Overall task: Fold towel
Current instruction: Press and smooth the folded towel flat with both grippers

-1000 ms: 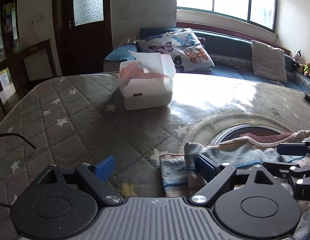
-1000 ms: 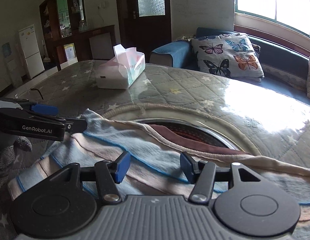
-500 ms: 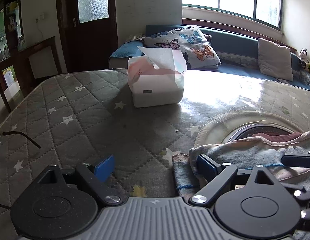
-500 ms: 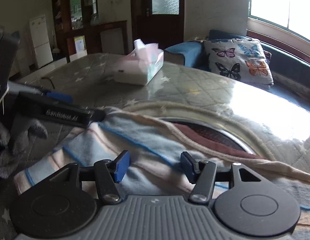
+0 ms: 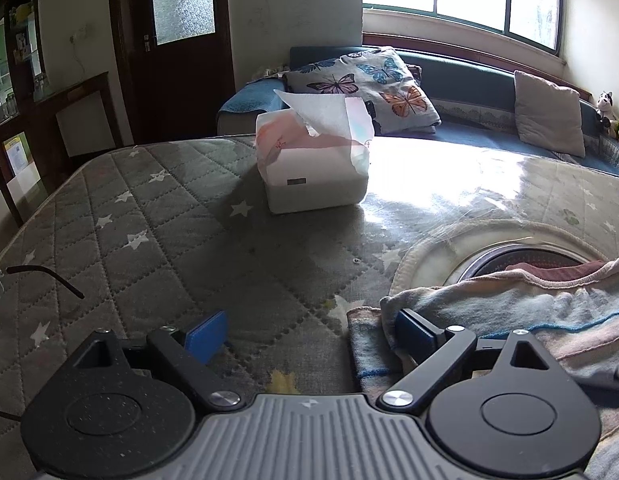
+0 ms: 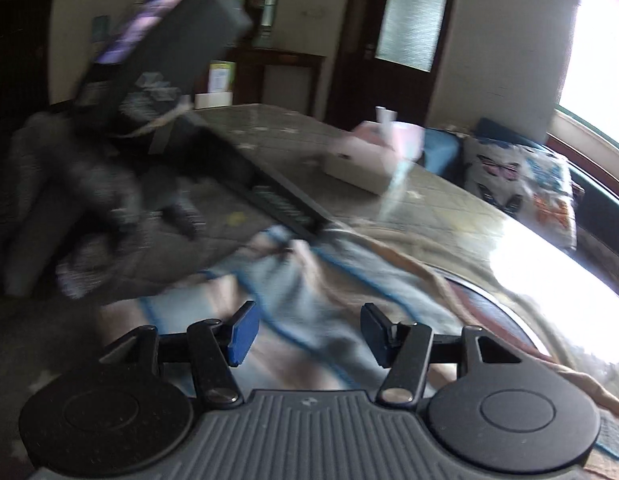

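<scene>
A striped towel (image 5: 521, 312) in pale blue, pink and cream lies crumpled on the quilted star-patterned table cover (image 5: 157, 232), at the right of the left wrist view. My left gripper (image 5: 309, 336) is open wide, and the towel's near corner drapes over its right finger (image 5: 413, 334). The right wrist view is blurred. In it my right gripper (image 6: 309, 334) hovers open just above the towel (image 6: 309, 280), with nothing pinched. The left gripper's finger (image 6: 285, 204), held by a gloved hand (image 6: 89, 188), reaches the towel's corner there.
A white tissue box (image 5: 313, 168) stands in the middle of the table. Glasses (image 5: 41, 276) lie at the left edge. A dark round inset (image 5: 529, 256) shows beyond the towel. A sofa with cushions (image 5: 369, 88) runs behind the table.
The right gripper has swung left and rolled, so its view now tilts and blurs. It has slipped out at the right edge of the left wrist view. The left gripper stays put.
</scene>
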`<state>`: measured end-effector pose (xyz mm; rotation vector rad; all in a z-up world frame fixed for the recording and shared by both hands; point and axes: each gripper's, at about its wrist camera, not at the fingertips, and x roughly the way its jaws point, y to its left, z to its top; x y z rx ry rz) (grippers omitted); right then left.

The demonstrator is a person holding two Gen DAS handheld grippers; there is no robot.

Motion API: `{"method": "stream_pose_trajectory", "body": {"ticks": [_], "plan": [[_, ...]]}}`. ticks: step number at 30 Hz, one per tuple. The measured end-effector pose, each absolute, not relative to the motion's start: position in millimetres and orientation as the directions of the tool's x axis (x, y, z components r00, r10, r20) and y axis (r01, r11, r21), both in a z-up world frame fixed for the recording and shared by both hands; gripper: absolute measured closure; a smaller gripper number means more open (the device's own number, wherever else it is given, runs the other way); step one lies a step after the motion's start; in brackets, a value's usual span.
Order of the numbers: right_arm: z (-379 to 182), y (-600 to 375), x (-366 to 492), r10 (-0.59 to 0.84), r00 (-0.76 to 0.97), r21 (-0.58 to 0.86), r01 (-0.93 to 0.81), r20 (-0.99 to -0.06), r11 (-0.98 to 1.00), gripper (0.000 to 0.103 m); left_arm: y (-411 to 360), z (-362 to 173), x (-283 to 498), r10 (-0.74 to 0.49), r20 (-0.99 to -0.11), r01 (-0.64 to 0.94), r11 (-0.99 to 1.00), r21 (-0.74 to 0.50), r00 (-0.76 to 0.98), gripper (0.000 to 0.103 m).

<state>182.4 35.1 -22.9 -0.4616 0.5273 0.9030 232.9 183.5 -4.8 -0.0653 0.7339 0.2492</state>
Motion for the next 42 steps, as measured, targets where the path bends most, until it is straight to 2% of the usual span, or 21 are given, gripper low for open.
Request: {"method": "stream_pose_trajectory", "body": {"ticks": [5, 12, 19, 29, 37, 42], "plan": [[-20.0, 42.4, 157.7, 0.643, 0.499, -0.189, -0.851, -0.581, 0.490, 0.046, 183.7, -5.7, 233.6, 0.204, -0.672, -0.249, 0.968, 0.030, 0.712, 0.008], [-18.3, 44.6, 140.0, 0.674, 0.448, -0.167, -0.882, -0.587, 0.441, 0.046, 183.8, -6.0, 234.2, 0.211, -0.675, -0.261, 0.965, 0.028, 0.707, 0.006], [-3.9, 22.6, 141.6, 0.681, 0.419, -0.079, -0.879, -0.601, 0.471, 0.045, 174.3, 8.1, 222.5, 0.206, -0.652, -0.260, 0.966, 0.015, 0.729, 0.007], [-3.4, -36.6, 159.1, 0.561, 0.549, -0.118, -0.772, -0.620, 0.625, 0.045, 120.3, 20.3, 186.2, 0.166, -0.605, -0.171, 0.984, 0.051, 0.778, 0.007], [-7.9, -95.9, 177.2, 0.469, 0.615, -0.070, -0.650, -0.634, 0.757, 0.045, 96.1, -2.8, 180.7, 0.209, -0.624, -0.152, 0.978, 0.145, 0.753, 0.007], [-12.2, -137.1, 185.1, 0.406, 0.656, -0.024, -0.543, -0.637, 0.839, 0.045, 101.2, -11.1, 181.1, 0.223, -0.638, -0.166, 0.975, 0.149, 0.737, 0.007]]}}
